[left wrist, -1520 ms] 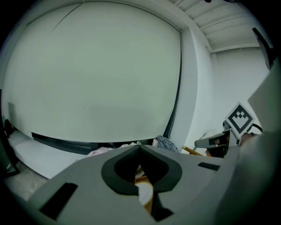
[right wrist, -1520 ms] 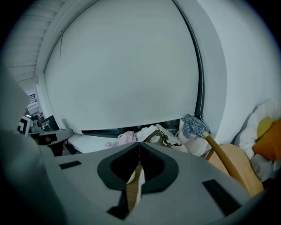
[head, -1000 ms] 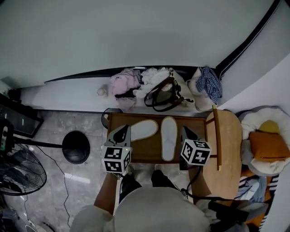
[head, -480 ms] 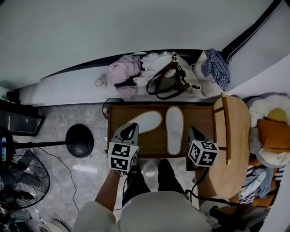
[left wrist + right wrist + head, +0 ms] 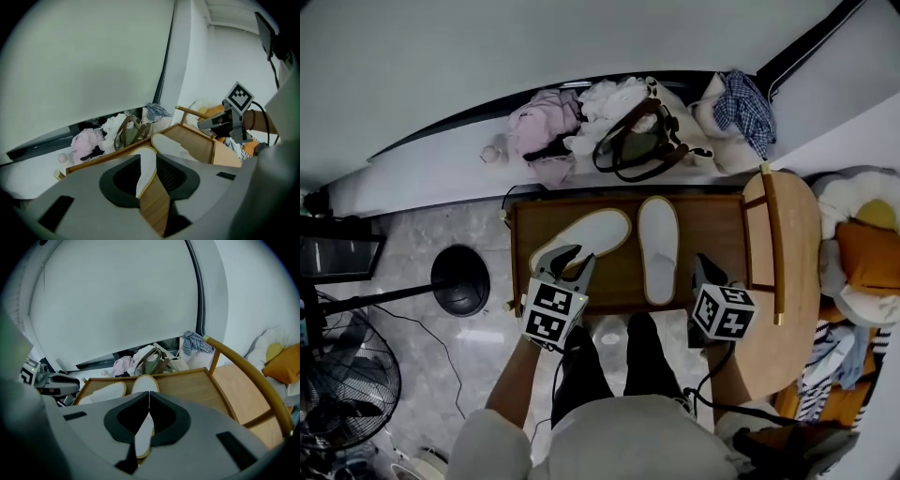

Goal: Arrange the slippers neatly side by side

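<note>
Two white slippers lie on a low wooden tray. The left slipper lies slanted, toe toward the right one. The right slipper lies straight. My left gripper hangs over the slanted slipper's heel with its jaws opening; in the left gripper view that slipper shows in the gap of the left gripper, and the pads do not press on it. My right gripper is shut and empty beside the straight slipper's heel; under the right gripper the straight slipper shows.
A brown-handled bag and piled clothes lie behind the tray. A wooden chair stands right of it. A black round stand base and a fan are on the floor at left. The person's legs are below the tray.
The left gripper moved forward over the slanted slipper's heel and its jaws came apart. The right gripper stayed shut near the tray's front right. The head view shifted slightly.
</note>
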